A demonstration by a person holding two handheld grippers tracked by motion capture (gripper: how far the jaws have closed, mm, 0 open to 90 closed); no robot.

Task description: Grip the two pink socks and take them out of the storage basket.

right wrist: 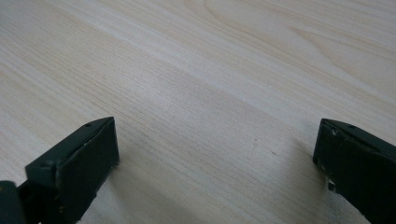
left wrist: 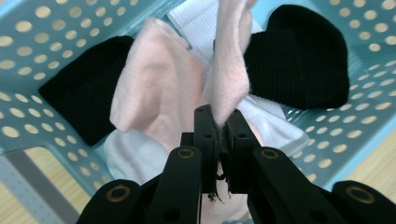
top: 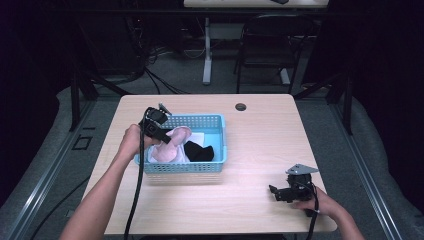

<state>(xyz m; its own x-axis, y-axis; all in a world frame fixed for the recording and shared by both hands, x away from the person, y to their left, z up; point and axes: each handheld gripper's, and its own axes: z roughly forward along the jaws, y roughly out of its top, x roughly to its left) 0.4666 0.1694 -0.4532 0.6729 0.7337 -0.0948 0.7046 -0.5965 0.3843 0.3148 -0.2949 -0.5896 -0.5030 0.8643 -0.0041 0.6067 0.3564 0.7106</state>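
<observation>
Pink sock [left wrist: 231, 60], soft and fuzzy, hangs stretched from the left gripper [left wrist: 219, 122] in the lower middle of its view, fingers clamped on its edge, long axis running up the frame away from them. Below lie the wood-grain tabletop [top: 260, 145], then the perforated blue basket [top: 200, 167] left of centre holding black socks [left wrist: 303, 56] and white ones. The right gripper [top: 276, 192], lower right, rests with fingers apart.

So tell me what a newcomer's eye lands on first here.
The light blue basket left of the table's middle, with pink, black and white socks piled inside. Above it the left tongs pinch a pink sock, which hangs from them. The right tongs rest open on the bare wooden table, near its front right corner.
</observation>
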